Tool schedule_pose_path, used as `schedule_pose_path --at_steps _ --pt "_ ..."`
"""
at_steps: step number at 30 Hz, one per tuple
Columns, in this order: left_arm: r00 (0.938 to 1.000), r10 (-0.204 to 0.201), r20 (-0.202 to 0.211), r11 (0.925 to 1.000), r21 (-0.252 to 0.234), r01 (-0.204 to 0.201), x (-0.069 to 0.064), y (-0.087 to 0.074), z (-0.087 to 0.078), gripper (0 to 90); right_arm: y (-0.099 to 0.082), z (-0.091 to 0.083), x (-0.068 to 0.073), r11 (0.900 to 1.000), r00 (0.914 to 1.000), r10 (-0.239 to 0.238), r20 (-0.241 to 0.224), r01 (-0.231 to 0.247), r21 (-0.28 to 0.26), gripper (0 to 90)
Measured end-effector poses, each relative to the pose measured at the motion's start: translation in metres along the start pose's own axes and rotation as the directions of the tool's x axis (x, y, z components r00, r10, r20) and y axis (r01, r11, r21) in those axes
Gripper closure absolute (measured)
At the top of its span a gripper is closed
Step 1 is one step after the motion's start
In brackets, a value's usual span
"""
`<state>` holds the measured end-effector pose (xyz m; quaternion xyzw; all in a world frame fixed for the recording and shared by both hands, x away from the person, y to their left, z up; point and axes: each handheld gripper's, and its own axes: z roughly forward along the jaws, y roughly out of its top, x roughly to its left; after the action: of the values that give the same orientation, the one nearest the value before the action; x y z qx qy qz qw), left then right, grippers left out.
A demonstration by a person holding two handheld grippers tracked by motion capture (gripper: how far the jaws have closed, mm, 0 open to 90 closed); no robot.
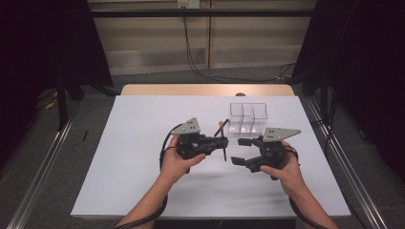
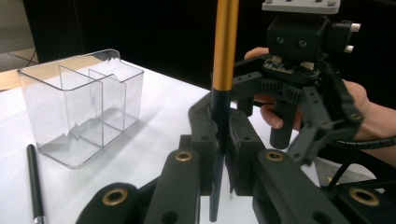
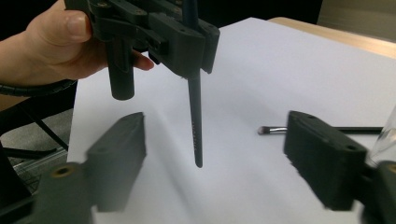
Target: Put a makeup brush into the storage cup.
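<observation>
The clear plastic three-compartment organiser box stands upright on the white desk, toward its far right part. Just in front of the box and a little to its left, the left tongs are clamped tight on a slim makeup brush with a dark blue-black handle and a gold-orange upper section. In the left gripper view the brush stands nearly upright between the closed pads, its gold part rising above them and its dark tip hanging below, with the box off to the left of it. In the right gripper view the dark handle points down with its end clear of the desk.

The right tongs sit in front of the box, just to the right of the held brush, jaws spread wide with nothing between them; the brush hangs beyond the gap, untouched by them.

A second thin black brush with a silver ferrule lies flat on the desk just in front of the box; the right gripper view shows it too.
</observation>
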<state>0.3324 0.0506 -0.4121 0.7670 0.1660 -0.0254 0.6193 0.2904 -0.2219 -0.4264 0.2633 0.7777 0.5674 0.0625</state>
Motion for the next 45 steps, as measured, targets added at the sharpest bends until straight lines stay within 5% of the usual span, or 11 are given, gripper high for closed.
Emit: schedule_pose_path --at_steps 7,18,33,45 --pt "0.9999 0.008 -0.014 0.9999 0.008 -0.008 0.000 0.000 0.000 83.1 -0.001 -0.008 -0.003 0.9986 0.9996 -0.005 0.026 0.006 -0.053 6.0" --pt "0.9994 0.019 -0.029 0.9996 0.022 -0.019 0.000 0.000 0.000 83.1 0.003 -0.009 -0.003 0.9971 0.9993 0.004 0.036 -0.001 -0.076 5.5" --pt "0.9987 0.034 -0.039 0.9984 0.046 -0.032 -0.001 -0.003 0.006 83.2 0.025 -0.012 -0.003 0.9926 0.9993 -0.012 0.035 0.016 -0.121 19.9" --pt "0.9987 0.038 -0.033 0.9977 0.057 -0.036 -0.001 -0.004 0.009 83.2 0.040 -0.007 -0.001 0.9883 0.9995 -0.027 0.016 0.029 -0.150 47.2"
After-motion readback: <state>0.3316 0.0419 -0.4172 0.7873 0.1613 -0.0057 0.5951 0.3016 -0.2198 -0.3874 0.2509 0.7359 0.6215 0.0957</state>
